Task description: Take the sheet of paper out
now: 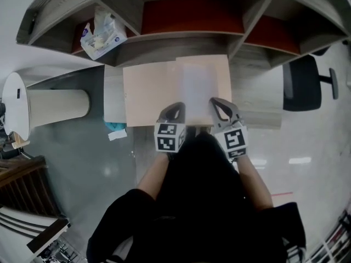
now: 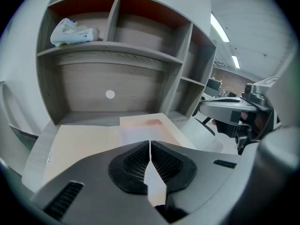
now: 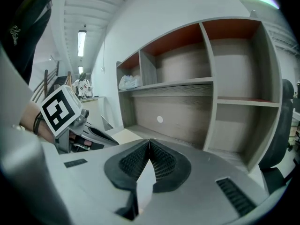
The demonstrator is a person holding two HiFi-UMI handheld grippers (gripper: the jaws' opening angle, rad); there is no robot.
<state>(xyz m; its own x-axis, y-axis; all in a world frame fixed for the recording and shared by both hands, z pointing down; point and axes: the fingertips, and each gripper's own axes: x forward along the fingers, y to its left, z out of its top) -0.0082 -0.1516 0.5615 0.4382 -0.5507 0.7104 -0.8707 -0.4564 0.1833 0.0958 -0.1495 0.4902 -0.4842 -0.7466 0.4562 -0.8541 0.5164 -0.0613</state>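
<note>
A beige folder [image 1: 151,95] lies open on the desk under the shelf unit. A pale, slightly glossy sheet of paper [image 1: 198,84] rests on its right half, and in the left gripper view the sheet [image 2: 143,128] lies ahead of the jaws on the folder [image 2: 79,146]. My left gripper [image 1: 176,109] hovers at the folder's near edge, shut with nothing between its pads [image 2: 150,145]. My right gripper [image 1: 218,106] is beside it at the sheet's near right corner, also shut and empty [image 3: 149,143]. Each gripper sees the other, the left gripper [image 3: 86,136] and the right gripper [image 2: 227,110].
A grey shelf unit [image 1: 186,40] with red-backed compartments stands behind the desk. A pack of tissues [image 1: 101,34] lies in its upper left compartment. A black office chair [image 1: 303,84] is at the right and a white cylinder [image 1: 55,106] at the left.
</note>
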